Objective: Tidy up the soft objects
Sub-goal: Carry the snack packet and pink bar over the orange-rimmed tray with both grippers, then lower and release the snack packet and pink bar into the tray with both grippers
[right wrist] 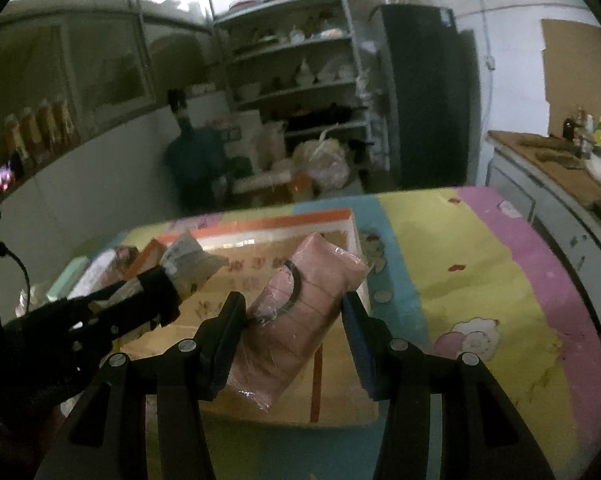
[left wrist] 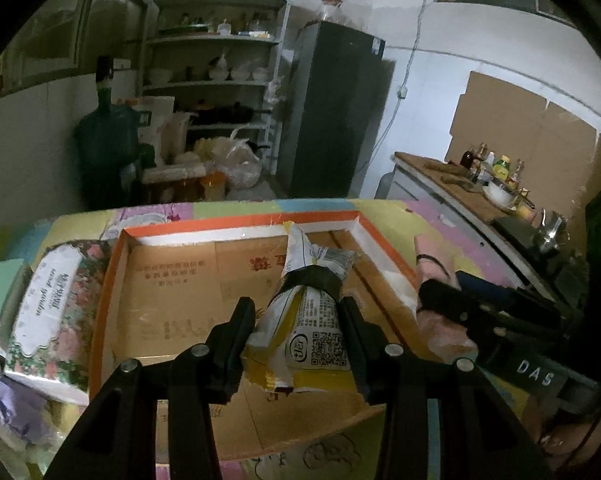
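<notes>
My left gripper (left wrist: 298, 312) is shut on a yellow-and-white snack bag (left wrist: 304, 332) bound with a black band, held over the open cardboard box (left wrist: 172, 280) with the orange rim. My right gripper (right wrist: 294, 312) is shut on a pink plastic-wrapped soft pack (right wrist: 300, 304) with a black hair tie around it, held over the same box (right wrist: 260, 224). The left gripper with its bag also shows at the left of the right wrist view (right wrist: 156, 296). The right gripper and pink pack show at the right of the left wrist view (left wrist: 440, 300).
A floral tissue pack (left wrist: 56, 304) lies left of the box. The box sits on a colourful foam mat (right wrist: 480, 280). A counter with bottles and a bowl (left wrist: 496, 184) stands to the right. Shelves (left wrist: 220, 60), a water jug and a fridge (left wrist: 332, 112) stand behind.
</notes>
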`<control>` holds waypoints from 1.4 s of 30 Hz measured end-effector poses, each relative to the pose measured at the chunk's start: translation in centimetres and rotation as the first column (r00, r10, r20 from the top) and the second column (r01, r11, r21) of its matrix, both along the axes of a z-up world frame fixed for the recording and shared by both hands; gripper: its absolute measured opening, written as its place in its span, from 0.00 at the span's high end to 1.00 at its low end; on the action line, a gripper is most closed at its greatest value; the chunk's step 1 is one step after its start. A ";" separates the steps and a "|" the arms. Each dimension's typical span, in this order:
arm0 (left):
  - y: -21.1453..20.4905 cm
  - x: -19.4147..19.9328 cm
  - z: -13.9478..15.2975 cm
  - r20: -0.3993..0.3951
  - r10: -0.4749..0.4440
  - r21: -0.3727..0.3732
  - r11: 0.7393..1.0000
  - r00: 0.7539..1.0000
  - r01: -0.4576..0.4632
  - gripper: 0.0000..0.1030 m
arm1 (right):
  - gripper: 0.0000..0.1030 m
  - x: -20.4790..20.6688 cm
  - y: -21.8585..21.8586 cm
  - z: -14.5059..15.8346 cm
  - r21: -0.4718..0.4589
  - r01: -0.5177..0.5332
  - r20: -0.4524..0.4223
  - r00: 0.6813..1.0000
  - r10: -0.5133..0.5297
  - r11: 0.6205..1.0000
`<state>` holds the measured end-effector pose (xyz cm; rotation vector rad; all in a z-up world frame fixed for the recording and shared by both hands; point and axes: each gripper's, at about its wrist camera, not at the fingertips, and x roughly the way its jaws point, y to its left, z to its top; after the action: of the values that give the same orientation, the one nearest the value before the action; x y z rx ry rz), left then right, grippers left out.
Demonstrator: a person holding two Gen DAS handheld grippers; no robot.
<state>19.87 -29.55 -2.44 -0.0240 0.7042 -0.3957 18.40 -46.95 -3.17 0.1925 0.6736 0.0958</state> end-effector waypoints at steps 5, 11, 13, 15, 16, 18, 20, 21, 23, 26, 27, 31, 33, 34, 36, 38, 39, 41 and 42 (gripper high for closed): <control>-0.5 1.0 -1.0 -0.009 0.020 0.028 0.999 1.000 -0.020 0.57 | 0.50 1.2 0.8 -1.1 -0.013 -0.028 -0.028 0.999 0.028 1.000; -1.0 2.1 -2.2 -0.033 0.033 0.064 0.997 0.999 -0.031 0.57 | 0.50 2.2 1.6 -1.9 -0.034 -0.046 -0.050 0.998 0.044 0.998; -1.1 2.3 -2.6 -0.039 0.034 0.075 0.997 0.999 -0.031 0.57 | 0.50 2.5 1.7 -2.2 -0.041 -0.050 -0.062 0.997 0.048 0.998; -1.1 2.4 -2.9 -0.047 0.035 0.080 0.996 0.998 -0.031 0.57 | 0.50 2.7 2.0 -2.5 -0.047 -0.052 -0.073 0.996 0.049 0.998; -1.1 2.5 -3.1 -0.054 0.035 0.082 0.996 0.998 -0.031 0.57 | 0.50 2.9 2.1 -2.7 -0.049 -0.053 -0.078 0.996 0.049 0.997; -1.2 2.7 -3.3 -0.064 0.033 0.084 0.996 0.997 -0.027 0.57 | 0.50 3.1 2.2 -3.0 -0.058 -0.052 -0.090 0.995 0.047 0.997; -1.3 2.8 -3.6 -0.075 0.026 0.088 0.996 0.997 -0.019 0.57 | 0.50 3.3 2.2 -3.2 -0.065 -0.053 -0.099 0.994 0.046 0.996; -1.3 2.8 -3.8 -0.077 0.023 0.090 0.996 0.997 -0.016 0.57 | 0.50 3.4 2.2 -3.3 -0.068 -0.053 -0.105 0.993 0.045 0.996; -1.3 2.9 -3.9 -0.081 0.017 0.093 0.996 0.997 -0.010 0.57 | 0.50 3.5 2.2 -3.6 -0.074 -0.054 -0.116 0.992 0.045 0.996; -1.4 2.8 -4.0 -0.077 0.011 0.099 0.995 0.997 -0.004 0.57 | 0.50 3.7 2.3 -3.9 -0.082 -0.058 -0.132 0.990 0.047 0.995; -1.4 2.9 -4.0 -0.078 0.010 0.097 0.995 0.997 -0.002 0.57 | 0.50 3.8 2.4 -4.1 -0.085 -0.060 -0.137 0.989 0.048 0.995; -1.5 2.9 -4.0 -0.076 0.005 0.098 0.995 0.997 0.002 0.57 | 0.50 4.0 2.5 -4.4 -0.089 -0.066 -0.150 0.987 0.052 0.994; -1.5 3.0 -4.0 -0.071 0.003 0.098 0.995 0.998 0.004 0.56 | 0.50 4.0 2.5 -4.5 -0.093 -0.069 -0.150 0.987 0.055 0.993; -1.5 3.0 -4.0 -0.070 0.002 0.094 0.996 0.998 0.005 0.56 | 0.49 4.0 2.5 -4.5 -0.092 -0.069 -0.147 0.988 0.056 0.993; -1.4 3.0 -3.9 -0.064 0.005 0.091 0.996 0.998 0.001 0.55 | 0.48 3.9 2.5 -4.4 -0.082 -0.073 -0.140 0.988 0.061 0.994; -1.5 2.8 -3.5 -0.031 0.010 0.101 0.995 0.999 -0.007 0.53 | 0.48 3.8 2.3 -4.4 -0.072 -0.072 -0.133 0.989 0.062 0.995; -1.5 2.6 -3.3 -0.015 0.013 0.105 0.994 1.000 -0.011 0.51 | 0.48 3.8 2.3 -4.4 -0.069 -0.072 -0.131 0.989 0.062 0.995; -1.5 2.1 -2.7 0.025 0.018 0.113 0.993 1.000 -0.020 0.44 | 0.47 3.6 2.1 -4.4 -0.069 -0.065 -0.127 0.990 0.056 0.995; -1.5 1.9 -2.4 0.040 0.017 0.114 0.993 0.999 -0.021 0.38 | 0.47 3.5 2.1 -4.3 -0.071 -0.060 -0.124 0.991 0.051 0.996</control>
<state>21.76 -31.01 -4.86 0.0856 0.6868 -0.3362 21.93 -44.88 -7.48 0.1083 0.8033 0.1131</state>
